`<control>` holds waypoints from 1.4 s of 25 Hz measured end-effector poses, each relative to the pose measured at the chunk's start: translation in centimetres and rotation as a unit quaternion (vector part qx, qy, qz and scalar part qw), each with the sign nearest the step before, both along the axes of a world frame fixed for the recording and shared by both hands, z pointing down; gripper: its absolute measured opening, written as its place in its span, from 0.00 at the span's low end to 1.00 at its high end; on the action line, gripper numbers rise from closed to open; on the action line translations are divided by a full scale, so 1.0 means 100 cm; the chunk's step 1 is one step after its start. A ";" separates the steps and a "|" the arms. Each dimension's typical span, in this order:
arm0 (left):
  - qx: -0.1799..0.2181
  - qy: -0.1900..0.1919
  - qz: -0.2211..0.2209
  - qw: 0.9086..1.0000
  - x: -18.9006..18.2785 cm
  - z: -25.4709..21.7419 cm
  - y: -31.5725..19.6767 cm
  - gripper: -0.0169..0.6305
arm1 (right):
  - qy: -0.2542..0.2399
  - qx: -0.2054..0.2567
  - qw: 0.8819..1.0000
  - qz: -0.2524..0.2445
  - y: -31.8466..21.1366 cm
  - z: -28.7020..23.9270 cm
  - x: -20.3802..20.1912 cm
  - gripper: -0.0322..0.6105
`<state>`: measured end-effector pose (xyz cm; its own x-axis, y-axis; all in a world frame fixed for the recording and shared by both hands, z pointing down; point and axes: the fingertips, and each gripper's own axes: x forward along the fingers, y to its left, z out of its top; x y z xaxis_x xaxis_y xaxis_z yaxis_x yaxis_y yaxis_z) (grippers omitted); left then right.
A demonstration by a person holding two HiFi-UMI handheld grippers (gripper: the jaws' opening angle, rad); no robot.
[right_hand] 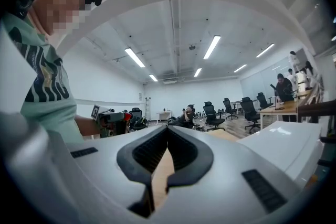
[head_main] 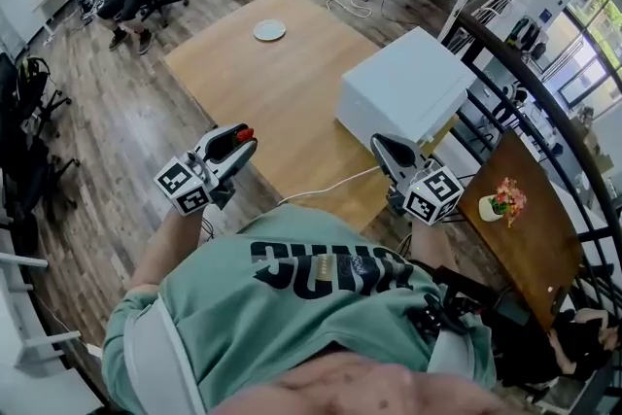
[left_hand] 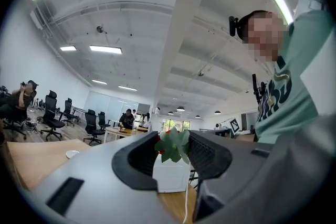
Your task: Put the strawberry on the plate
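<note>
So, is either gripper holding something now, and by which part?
The left gripper holds the strawberry by its sides, near the jaw tips. The right gripper is shut, empty.

From my end the table (head_main: pixel 282 83) reads as pale wood, matt and smooth. The box (head_main: pixel 403 87) at its right edge is white with a flat, even finish (plastic or painted board, I cannot tell). The plate (head_main: pixel 269 30) near the far edge is white and smooth. The left gripper (head_main: pixel 248 137) and right gripper (head_main: pixel 379 143) have grey matt plastic shells; their pads (left_hand: pixel 207 155) are black and finely ribbed. The strawberry (left_hand: pixel 176 145) has matt green leaves. The floor (head_main: pixel 117 121) is wood plank with a slight sheen. My shirt (head_main: pixel 292 306) is green cloth.
</note>
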<state>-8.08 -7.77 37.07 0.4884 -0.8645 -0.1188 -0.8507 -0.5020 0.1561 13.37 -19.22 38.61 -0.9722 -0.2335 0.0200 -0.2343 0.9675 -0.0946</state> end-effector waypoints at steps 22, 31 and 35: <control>0.039 -0.033 0.025 0.998 -0.283 0.043 -0.324 0.27 | 0.067 -0.017 0.988 0.137 -0.236 -0.010 -0.219 0.06; 0.010 -0.065 0.010 0.998 -0.362 0.105 -0.435 0.27 | 0.113 -0.023 0.984 0.133 -0.338 0.013 -0.318 0.06; -0.018 -0.083 0.004 0.996 -0.382 0.143 -0.472 0.27 | 0.126 -0.034 0.985 0.116 -0.368 0.034 -0.351 0.06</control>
